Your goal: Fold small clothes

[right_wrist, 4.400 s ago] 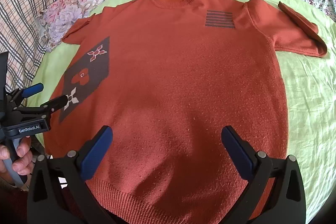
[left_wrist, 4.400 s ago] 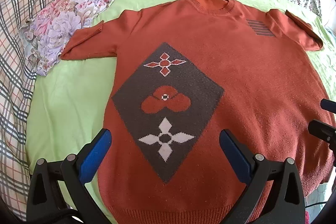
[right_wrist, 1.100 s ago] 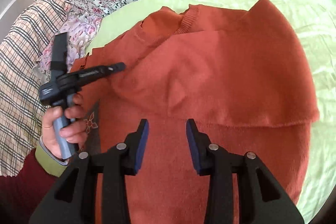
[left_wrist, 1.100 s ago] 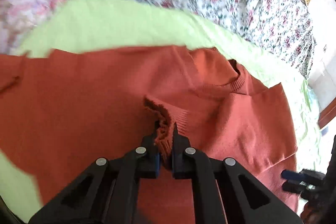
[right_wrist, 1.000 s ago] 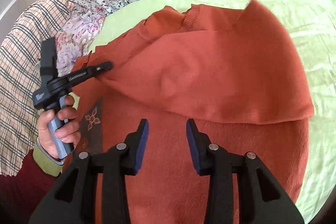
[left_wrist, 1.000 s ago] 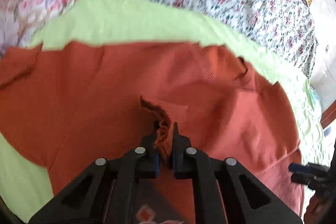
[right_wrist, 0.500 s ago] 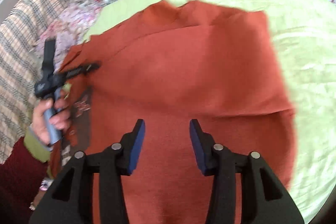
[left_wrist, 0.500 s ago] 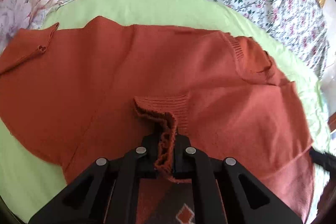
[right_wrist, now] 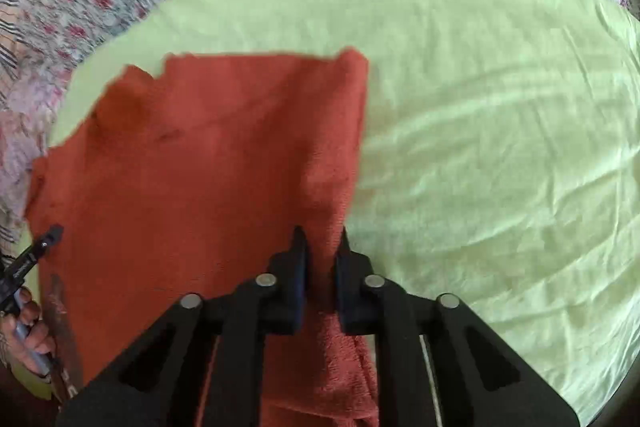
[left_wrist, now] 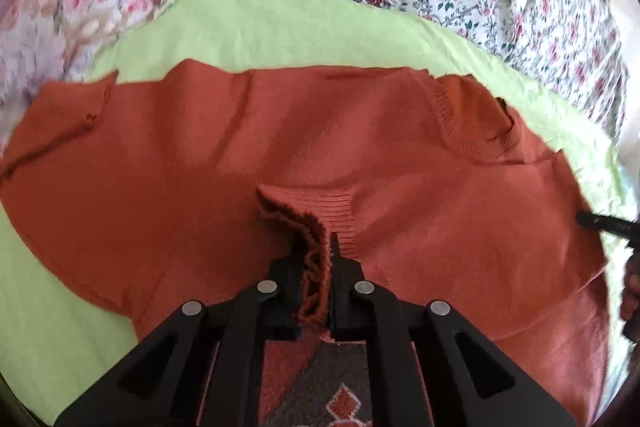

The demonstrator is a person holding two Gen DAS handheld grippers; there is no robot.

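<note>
Now the orange sweater (left_wrist: 208, 163) lies folded over on the green sheet (right_wrist: 500, 107) of the bed. Left hand-held gripper (left_wrist: 315, 279) pinches its ribbed hem; right hand-held gripper (right_wrist: 321, 267) pinches its edge.

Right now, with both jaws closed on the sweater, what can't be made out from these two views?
- Sweater front pattern: left wrist view, mostly hidden under the folded-over fabric and the left gripper.
- Right gripper's hold: right wrist view, blurred, and its body covers the cloth below.
- Sweater's lower edge: cut off at the bottom of both views.
</note>
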